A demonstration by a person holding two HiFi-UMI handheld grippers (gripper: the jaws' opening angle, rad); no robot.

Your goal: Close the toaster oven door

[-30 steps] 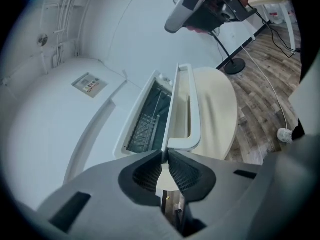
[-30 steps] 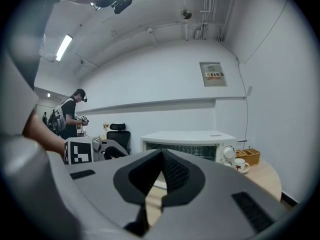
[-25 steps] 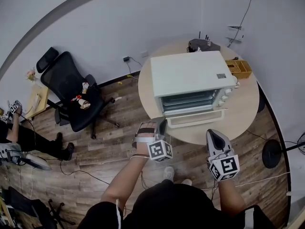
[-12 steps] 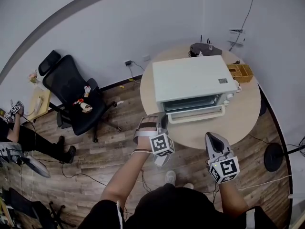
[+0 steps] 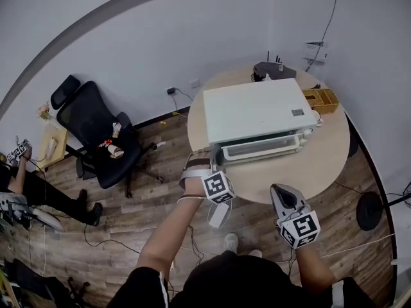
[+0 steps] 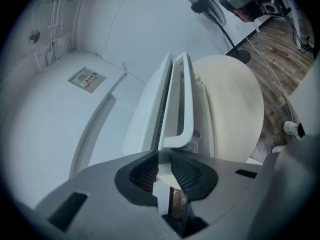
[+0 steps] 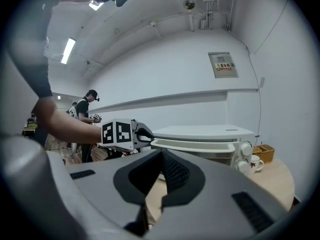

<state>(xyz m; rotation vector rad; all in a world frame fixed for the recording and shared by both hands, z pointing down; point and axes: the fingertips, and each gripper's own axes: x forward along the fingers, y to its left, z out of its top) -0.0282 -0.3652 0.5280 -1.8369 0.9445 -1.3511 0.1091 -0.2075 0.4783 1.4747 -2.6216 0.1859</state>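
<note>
Left hand-held gripper (image 6: 164, 155): jaws just opening, narrow gap, handle (image 6: 186, 99) end at tips, unpinched | right hand-held gripper (image 7: 161, 155): closed, empty | toaster oven door (image 5: 260, 149): nearly shut

We see plain white walls (image 5: 160, 37) curving across the top of the head view, above a dark wood-plank floor (image 5: 128, 197) crossed by thin cables. At centre left stands a black swivel office chair with a headrest (image 5: 96, 130), and a small pale wooden side table (image 5: 52, 136) sits near it by the left edge. A round beige table (image 5: 321, 165) fills the right centre, with a round black fan base (image 5: 367, 207) at lower right. In the right gripper view, a long fluorescent ceiling light (image 7: 68, 50) glows at upper left.
</note>
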